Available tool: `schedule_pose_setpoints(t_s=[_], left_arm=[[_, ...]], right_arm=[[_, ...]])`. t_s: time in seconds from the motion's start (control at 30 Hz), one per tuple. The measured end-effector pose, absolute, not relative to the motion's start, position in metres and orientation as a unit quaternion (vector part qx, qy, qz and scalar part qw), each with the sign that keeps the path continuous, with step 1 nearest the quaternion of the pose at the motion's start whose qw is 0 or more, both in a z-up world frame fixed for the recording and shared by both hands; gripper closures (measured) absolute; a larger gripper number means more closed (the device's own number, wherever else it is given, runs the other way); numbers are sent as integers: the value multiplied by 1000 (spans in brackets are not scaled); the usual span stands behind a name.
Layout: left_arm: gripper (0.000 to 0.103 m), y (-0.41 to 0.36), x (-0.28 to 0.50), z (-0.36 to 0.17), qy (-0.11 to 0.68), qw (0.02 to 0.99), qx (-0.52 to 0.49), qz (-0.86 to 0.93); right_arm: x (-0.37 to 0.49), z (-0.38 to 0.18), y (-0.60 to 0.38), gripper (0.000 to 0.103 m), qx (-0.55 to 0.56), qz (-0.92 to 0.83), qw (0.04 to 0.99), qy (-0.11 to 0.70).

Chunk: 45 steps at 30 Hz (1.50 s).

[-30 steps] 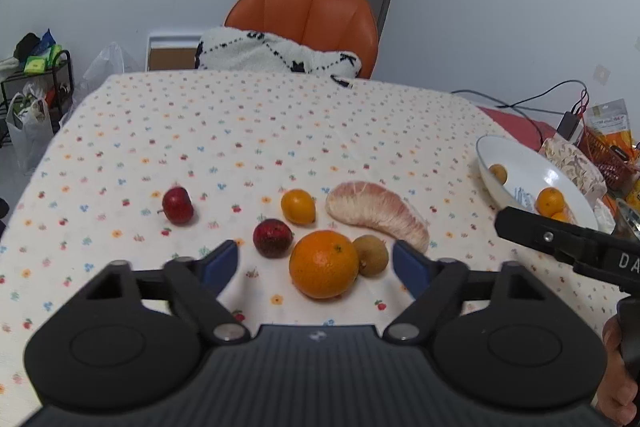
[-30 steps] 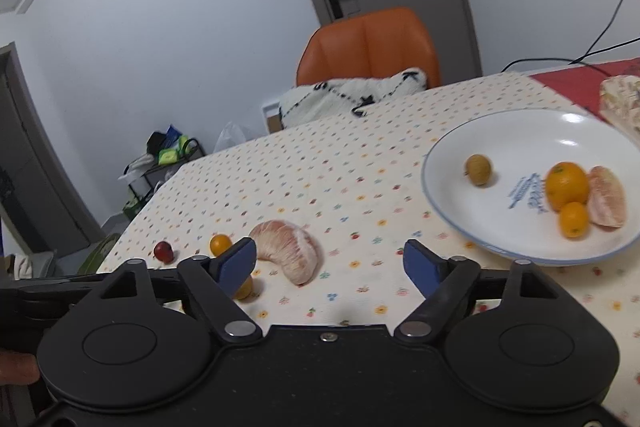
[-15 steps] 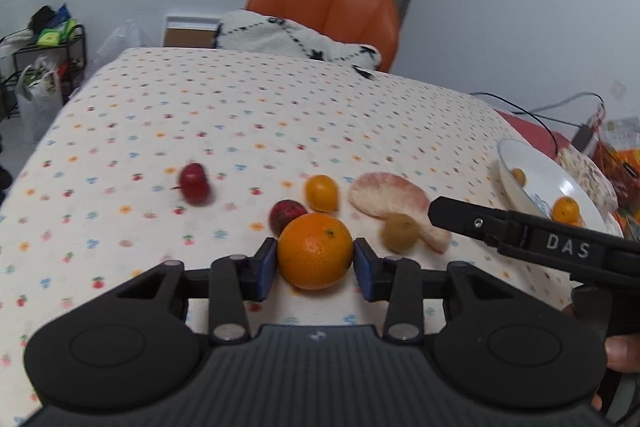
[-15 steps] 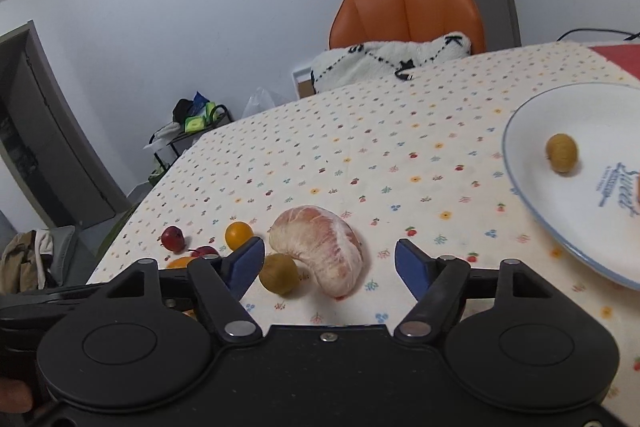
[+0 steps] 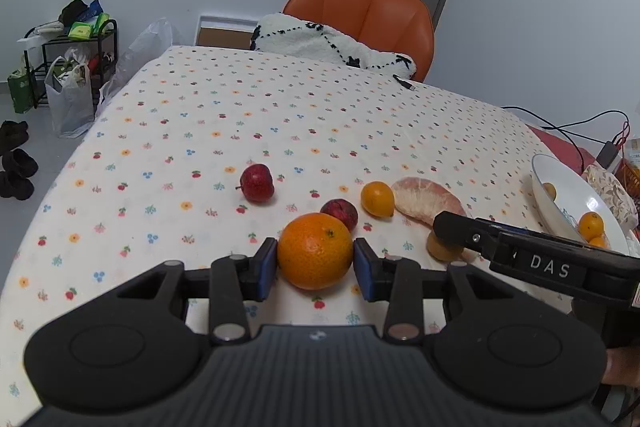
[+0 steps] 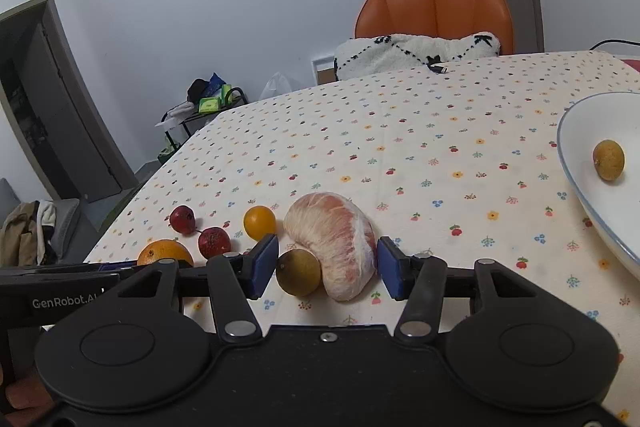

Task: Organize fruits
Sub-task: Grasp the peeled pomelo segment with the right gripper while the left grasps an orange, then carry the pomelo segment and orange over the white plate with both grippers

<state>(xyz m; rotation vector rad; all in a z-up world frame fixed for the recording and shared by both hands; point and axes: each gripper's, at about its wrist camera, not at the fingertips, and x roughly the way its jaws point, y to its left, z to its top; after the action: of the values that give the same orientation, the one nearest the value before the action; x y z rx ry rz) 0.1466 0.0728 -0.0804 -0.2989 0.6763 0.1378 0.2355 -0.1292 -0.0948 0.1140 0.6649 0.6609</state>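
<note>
My left gripper (image 5: 315,263) is clamping the orange (image 5: 315,251) on the tablecloth (image 5: 280,115); my right gripper (image 6: 326,263) is sitting half open around both pomelo segment (image 6: 336,239) and brown fruit (image 6: 298,271). I'm risking the brown fruit squirting out, spoiling the grip.

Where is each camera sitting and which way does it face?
Left wrist: on the left hand-held gripper, looking along its fingers, which clamp the large orange; the right hand-held gripper crosses at right.
Right wrist: on the right hand-held gripper, open around the brown fruit and pomelo segment.
Shared: orange, pomelo, orange chair.
</note>
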Motion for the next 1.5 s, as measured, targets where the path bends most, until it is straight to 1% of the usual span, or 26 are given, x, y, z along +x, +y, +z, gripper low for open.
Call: schedule_pose_setpoints(t_s=[0.17, 0.2, 0.23, 0.27, 0.37, 0.4, 0.47, 0.5, 0.53, 0.57, 0.63, 0.7, 1.07, 1.1, 1.17, 1.2, 1.5], left_arm=[[64, 70, 143, -80, 328, 931, -147, 62], [64, 70, 142, -80, 327, 932, -147, 61], [64, 70, 140, -79, 325, 932, -147, 61], [64, 69, 140, -79, 325, 932, -148, 61], [64, 69, 137, -79, 324, 932, -150, 57], [64, 69, 138, -79, 324, 932, -150, 56], [64, 69, 138, -78, 324, 932, -150, 56], [64, 69, 138, -78, 324, 932, -150, 55], [64, 69, 138, -78, 324, 933, -149, 54], [64, 69, 139, -77, 323, 933, -148, 53], [64, 70, 140, -77, 322, 933, -149, 52], [64, 71, 142, -78, 324, 932, -152, 50], [64, 72, 148, -81, 330, 931, -150, 49], [64, 72, 148, -82, 331, 930, -150, 49], [64, 73, 148, -83, 332, 930, -151, 50], [64, 73, 148, -83, 332, 930, -151, 50], [64, 73, 146, -80, 329, 931, -151, 48]], right_arm=[[233, -91, -137, 60, 63, 313, 895, 313], [231, -90, -138, 68, 63, 309, 896, 312], [231, -90, -138, 80, 58, 300, 899, 314], [231, -91, -137, 83, 51, 291, 899, 323], [231, -94, -140, 79, 57, 300, 893, 331], [233, -94, -141, 76, 62, 301, 891, 335], [234, -92, -141, 75, 66, 299, 890, 337], [235, -91, -141, 73, 64, 297, 892, 335], [234, -91, -140, 67, 63, 297, 893, 333], [235, -90, -139, 64, 60, 299, 893, 330], [236, -89, -135, 52, 50, 298, 896, 325], [237, -90, -131, 50, 37, 296, 897, 325], [240, -95, -101, 48, -39, 309, 898, 310], [240, -95, -99, 49, -41, 310, 898, 310], [240, -94, -100, 59, -42, 306, 900, 309], [241, -94, -100, 62, -45, 304, 900, 308], [239, -93, -107, 65, -32, 304, 901, 308]])
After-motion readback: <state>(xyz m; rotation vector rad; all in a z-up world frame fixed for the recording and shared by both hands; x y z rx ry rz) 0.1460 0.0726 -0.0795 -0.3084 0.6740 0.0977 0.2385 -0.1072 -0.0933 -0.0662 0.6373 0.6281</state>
